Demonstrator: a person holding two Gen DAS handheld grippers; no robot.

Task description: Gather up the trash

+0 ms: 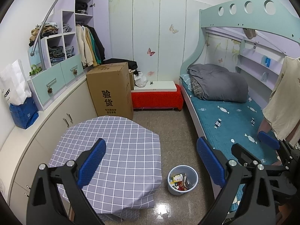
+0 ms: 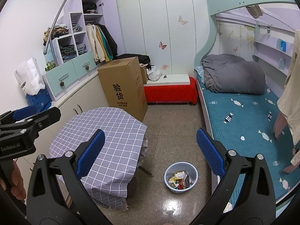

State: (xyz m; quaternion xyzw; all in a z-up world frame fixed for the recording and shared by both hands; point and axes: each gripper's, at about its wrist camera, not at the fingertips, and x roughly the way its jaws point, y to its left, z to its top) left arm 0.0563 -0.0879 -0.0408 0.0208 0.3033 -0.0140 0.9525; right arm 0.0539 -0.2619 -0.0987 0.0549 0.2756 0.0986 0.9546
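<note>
A: How are the tools held at this moment?

B: The left gripper is spread wide with nothing between its blue pads. The same is seen of the right gripper, parted and empty. Both are raised well above the floor.

A: And where is the trash kept?

B: A small bin stands on the floor at about six o'clock in both views, between the table and the bed. Wrappers and scraps of paper are already heaped inside it. No loose litter can be made out on the checked cloth, the floor or the blue cover, so collecting is judged to be largely done.

A: What should be minded, if anything is left?

B: The room is best scanned first: under the table's edge at seven o'clock, and along the bed at three o'clock, where a second person's hand rests. If a piece is found, it should be approached from above with the pads kept wide, closed only once the piece lies between them, then released right over the bin's mouth, not from the side.
</note>
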